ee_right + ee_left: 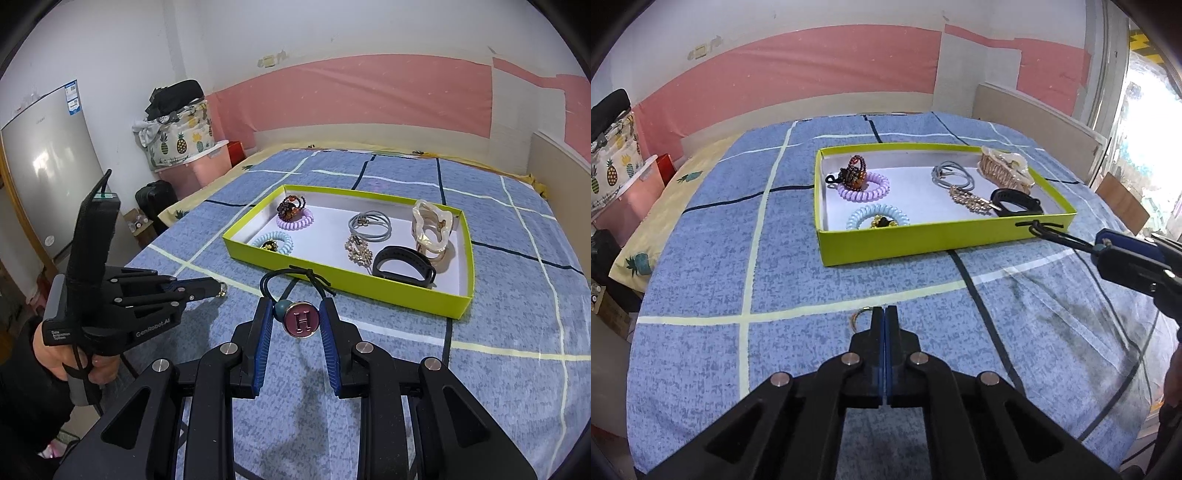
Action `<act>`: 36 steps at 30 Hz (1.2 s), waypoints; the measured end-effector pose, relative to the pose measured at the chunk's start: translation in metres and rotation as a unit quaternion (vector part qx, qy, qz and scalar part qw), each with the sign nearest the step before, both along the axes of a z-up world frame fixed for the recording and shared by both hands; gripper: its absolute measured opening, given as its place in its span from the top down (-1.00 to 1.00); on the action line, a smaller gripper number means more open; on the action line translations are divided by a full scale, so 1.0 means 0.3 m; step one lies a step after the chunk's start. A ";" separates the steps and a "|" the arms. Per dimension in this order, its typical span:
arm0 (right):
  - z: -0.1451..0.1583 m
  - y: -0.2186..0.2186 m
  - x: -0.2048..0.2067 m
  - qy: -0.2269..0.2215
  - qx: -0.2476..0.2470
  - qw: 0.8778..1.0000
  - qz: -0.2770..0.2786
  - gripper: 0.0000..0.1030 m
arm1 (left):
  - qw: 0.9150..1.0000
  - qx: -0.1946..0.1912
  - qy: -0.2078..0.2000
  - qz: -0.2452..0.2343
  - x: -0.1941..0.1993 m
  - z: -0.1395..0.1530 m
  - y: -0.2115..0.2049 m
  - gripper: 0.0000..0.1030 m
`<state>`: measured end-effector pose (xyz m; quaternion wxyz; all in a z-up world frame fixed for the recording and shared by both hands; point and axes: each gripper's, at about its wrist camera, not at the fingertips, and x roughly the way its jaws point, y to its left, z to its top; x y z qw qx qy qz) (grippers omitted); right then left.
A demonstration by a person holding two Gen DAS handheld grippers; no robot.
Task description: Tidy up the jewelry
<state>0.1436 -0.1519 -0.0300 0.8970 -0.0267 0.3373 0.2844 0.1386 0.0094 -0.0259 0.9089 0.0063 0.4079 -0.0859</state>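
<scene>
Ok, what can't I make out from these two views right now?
Gold ring: left wrist view, half hidden behind the shut left gripper; whether pinched, unclear.
Dark-and-gold piece inside the blue coil tie: left wrist view, green tray's near wall cuts off its lower part.
Right gripper: left wrist view, cut off by the frame's right edge, its grip on the hair tie unseen.

The tray [343, 291] is lime green outside, white inside; the bedsheet [701, 258] is mottled blue with pale and dark grid lines. The hair tie [300, 318] charm is maroon, lettered H.
</scene>
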 end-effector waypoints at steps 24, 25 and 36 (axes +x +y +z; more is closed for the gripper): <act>0.011 -0.002 -0.027 -0.008 -0.001 1.000 0.001 0.48 | 1.000 0.007 0.011 -0.023 0.010 -0.012 0.017 0.15; 0.012 -0.002 -0.028 -0.008 -0.001 1.000 0.001 0.48 | 1.000 0.011 0.014 -0.025 0.016 -0.018 0.014 0.15; 0.012 -0.004 -0.027 -0.008 -0.001 1.000 0.000 0.48 | 0.999 0.024 0.019 -0.034 0.036 -0.028 0.003 0.55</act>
